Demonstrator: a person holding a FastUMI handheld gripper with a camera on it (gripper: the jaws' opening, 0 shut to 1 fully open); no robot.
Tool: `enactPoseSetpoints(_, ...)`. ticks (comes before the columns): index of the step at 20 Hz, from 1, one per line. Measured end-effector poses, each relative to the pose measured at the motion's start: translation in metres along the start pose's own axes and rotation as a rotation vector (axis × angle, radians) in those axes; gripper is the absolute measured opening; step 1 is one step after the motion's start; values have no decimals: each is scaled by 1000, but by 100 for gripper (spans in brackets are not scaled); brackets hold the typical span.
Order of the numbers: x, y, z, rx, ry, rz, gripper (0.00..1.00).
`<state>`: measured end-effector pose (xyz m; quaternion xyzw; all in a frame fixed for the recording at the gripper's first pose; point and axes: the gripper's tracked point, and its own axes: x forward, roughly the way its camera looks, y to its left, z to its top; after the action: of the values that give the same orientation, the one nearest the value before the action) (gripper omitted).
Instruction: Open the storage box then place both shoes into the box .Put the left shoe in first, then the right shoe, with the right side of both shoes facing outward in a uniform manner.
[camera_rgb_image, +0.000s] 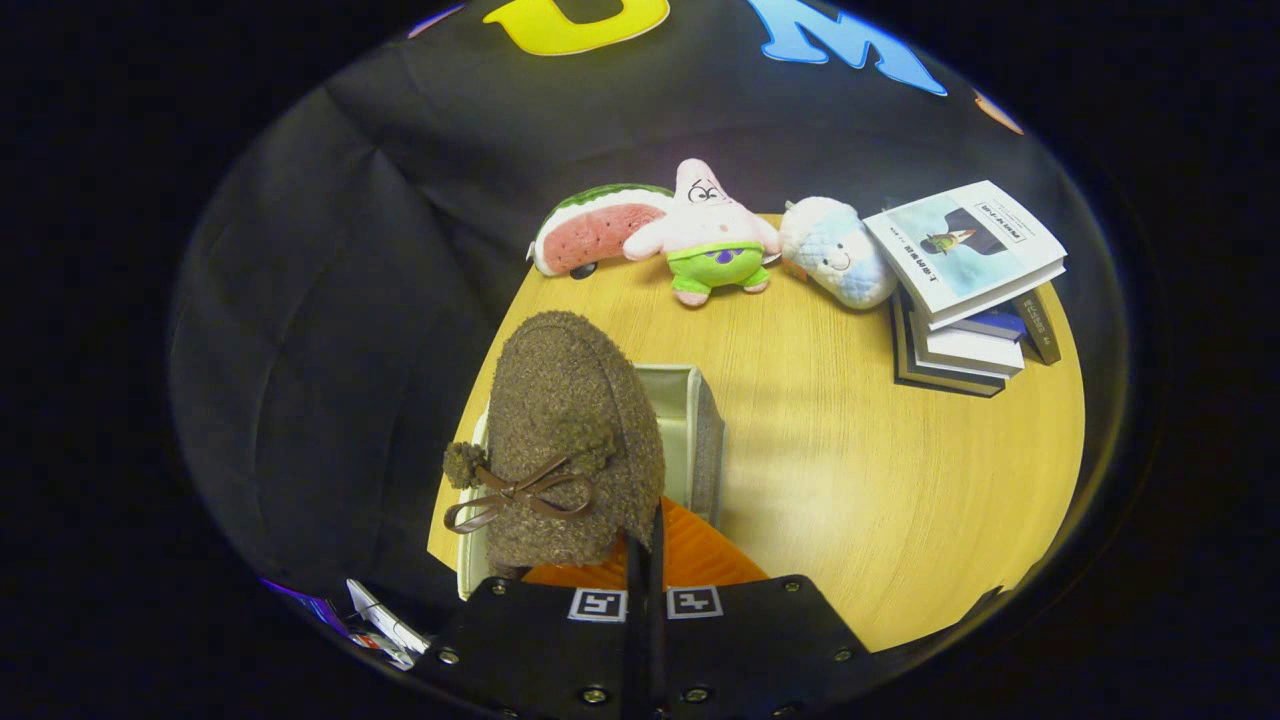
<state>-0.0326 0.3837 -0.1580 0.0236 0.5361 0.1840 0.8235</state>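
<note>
- Just ahead of the fingers, the shoe hangs toe-forward over the storage box — a fuzzy brown slipper with a pompom and a thin brown bow across its top.
- The gripper is clenched on the shoe: its fingers sit almost together, pinching the back edge, with the orange lining showing beside them.
- The box stands open on the wooden table, pale inside, grey felt outside, mostly hidden under the shoe.
- Beyond — a watermelon plush, a pink star plush, a pale plush and a stack of books.
</note>
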Motion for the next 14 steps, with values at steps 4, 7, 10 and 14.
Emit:
enactPoseSetpoints(4,27,8,-8,-5,31,-47,1)
enactPoseSetpoints(7,51,-5,-16,-9,63,-209,1)
enactPoseSetpoints(10,67,-9,-23,-26,90,-349,2)
enactPoseSetpoints(14,87,-13,-33,-70,118,-460,2)
